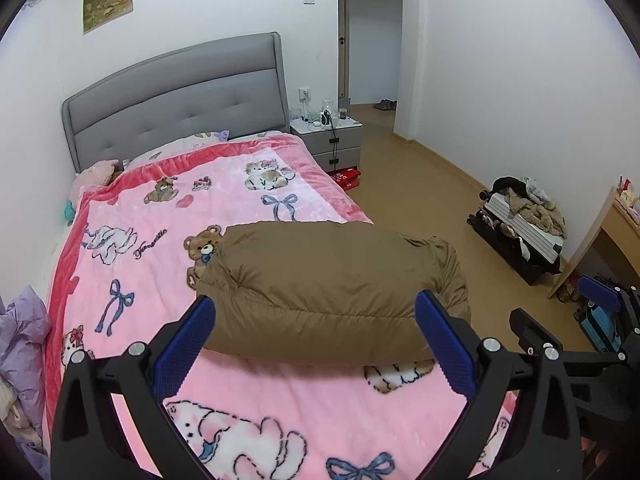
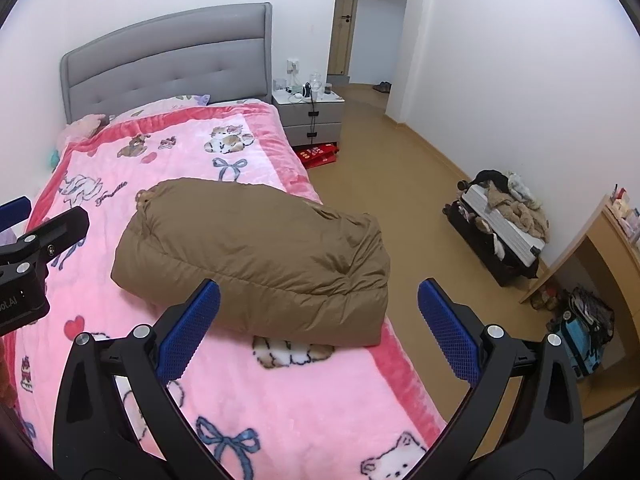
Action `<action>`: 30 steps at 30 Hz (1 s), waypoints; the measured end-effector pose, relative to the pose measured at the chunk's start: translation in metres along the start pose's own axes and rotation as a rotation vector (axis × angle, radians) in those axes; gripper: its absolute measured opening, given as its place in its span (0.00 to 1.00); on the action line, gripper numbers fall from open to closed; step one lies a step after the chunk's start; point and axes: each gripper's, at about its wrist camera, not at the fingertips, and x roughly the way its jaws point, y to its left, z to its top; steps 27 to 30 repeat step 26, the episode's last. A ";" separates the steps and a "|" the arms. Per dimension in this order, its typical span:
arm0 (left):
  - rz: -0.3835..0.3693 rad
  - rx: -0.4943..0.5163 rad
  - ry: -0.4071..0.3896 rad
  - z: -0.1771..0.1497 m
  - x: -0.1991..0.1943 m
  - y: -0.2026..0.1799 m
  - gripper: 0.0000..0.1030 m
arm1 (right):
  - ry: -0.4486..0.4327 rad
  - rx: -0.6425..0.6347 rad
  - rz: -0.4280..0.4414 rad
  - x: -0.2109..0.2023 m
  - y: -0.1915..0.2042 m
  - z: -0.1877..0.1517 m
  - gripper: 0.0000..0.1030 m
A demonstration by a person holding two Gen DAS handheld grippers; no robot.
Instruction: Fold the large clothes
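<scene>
Near the right edge of the pink cartoon-print blanket [image 2: 248,392] covering the bed lies a folded brown puffy down jacket [image 2: 256,256]. Bare blanket surrounds its other sides. Left gripper [image 1: 316,340] and right gripper [image 2: 320,328] hover wide open, empty.

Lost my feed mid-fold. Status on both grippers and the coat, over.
Left gripper open, empty. Right gripper open, empty. Brown puffer coat lies folded in a bundle on the pink blanket, near the bed's right edge. Nothing between grippers and coat.
</scene>
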 end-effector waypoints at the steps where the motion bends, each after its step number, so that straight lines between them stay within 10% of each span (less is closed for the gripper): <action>1: -0.005 -0.004 0.004 -0.001 0.000 0.000 0.95 | 0.001 -0.003 0.001 0.001 0.000 0.000 0.92; 30: 0.007 -0.027 0.007 -0.001 -0.005 0.003 0.95 | 0.003 0.004 0.040 0.001 0.009 -0.002 0.92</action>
